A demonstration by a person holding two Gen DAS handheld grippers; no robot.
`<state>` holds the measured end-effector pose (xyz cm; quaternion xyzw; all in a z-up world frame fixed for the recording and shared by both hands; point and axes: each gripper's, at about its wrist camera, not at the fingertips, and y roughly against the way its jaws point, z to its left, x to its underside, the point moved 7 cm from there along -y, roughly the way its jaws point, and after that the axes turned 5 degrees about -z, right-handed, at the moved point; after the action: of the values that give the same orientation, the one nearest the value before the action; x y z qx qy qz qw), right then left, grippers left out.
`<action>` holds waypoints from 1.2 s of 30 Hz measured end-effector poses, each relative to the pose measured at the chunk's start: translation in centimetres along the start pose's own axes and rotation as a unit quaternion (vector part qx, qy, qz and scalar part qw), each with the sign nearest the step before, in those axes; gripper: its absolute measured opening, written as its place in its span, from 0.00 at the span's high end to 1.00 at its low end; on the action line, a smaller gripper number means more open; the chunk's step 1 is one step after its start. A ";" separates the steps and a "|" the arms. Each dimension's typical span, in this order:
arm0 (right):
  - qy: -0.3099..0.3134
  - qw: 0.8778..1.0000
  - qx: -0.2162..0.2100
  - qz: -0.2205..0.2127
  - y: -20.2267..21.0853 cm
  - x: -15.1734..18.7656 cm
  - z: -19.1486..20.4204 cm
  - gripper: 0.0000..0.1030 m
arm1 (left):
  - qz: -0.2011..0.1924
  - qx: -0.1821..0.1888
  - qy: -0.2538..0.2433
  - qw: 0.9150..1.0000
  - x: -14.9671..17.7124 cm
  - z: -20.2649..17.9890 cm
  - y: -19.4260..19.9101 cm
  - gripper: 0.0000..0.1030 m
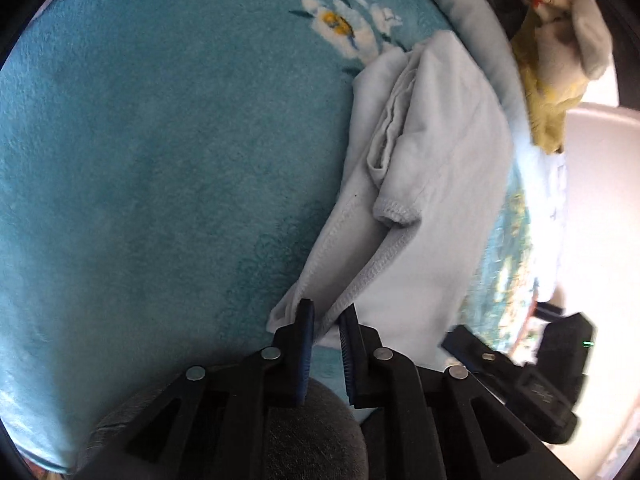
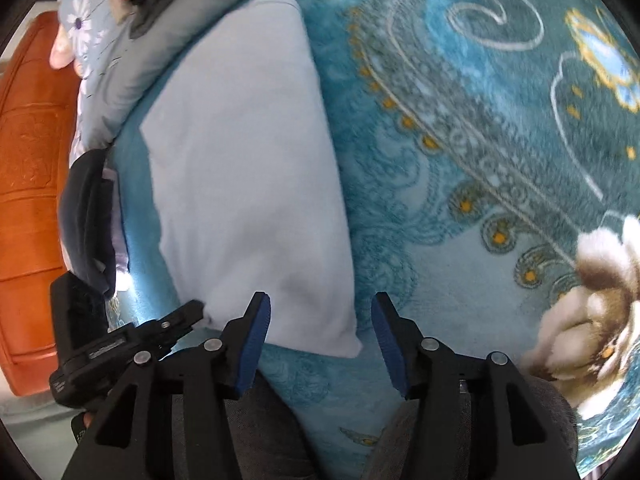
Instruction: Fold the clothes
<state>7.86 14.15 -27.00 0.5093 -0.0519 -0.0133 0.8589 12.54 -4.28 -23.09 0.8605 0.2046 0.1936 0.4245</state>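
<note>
A pale blue garment [image 1: 436, 184] lies folded on the teal floral blanket [image 1: 160, 160], its sleeve and hems bunched along the left side. My left gripper [image 1: 326, 314] is at its near corner, jaws narrow and pinching the hemmed edge. In the right wrist view the same garment [image 2: 248, 168] shows as a smooth rectangle. My right gripper [image 2: 320, 300] stands open over its near right corner, pads not touching the cloth. The left gripper [image 2: 180, 318] also appears there at the garment's near left corner, and the right gripper [image 1: 480, 356] shows at the lower right of the left wrist view.
A heap of yellow and white clothes [image 1: 548, 80] lies behind the garment beside a grey-blue quilt [image 2: 132, 52]. An orange wooden bed board [image 2: 32, 160] and a dark garment [image 2: 88, 216] are on the left. A person's grey-trousered knees [image 2: 272, 432] are under the grippers.
</note>
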 end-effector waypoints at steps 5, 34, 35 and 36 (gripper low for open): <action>-0.020 1.000 -0.011 0.006 -1.2 0.3 0.0 0.48 | -0.022 0.084 0.032 0.996 -0.3 0.7 3.1 0.83; 0.175 0.980 0.086 -0.026 9.8 -11.1 -1.7 0.93 | -0.052 0.111 -0.010 0.992 -7.3 -4.2 3.9 0.61; 0.178 0.979 0.097 -0.034 10.2 -12.1 -1.9 0.93 | -0.052 0.109 -0.018 0.992 -7.7 -4.7 3.5 0.61; 0.180 0.977 0.106 -0.040 10.6 -13.0 -2.1 0.93 | -0.052 0.108 -0.024 0.992 -8.1 -5.2 3.1 0.60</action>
<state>-5.20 22.11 -19.73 0.5932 0.1231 0.0494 0.7940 3.68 -6.78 -18.88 0.8940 0.2585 0.1276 0.3430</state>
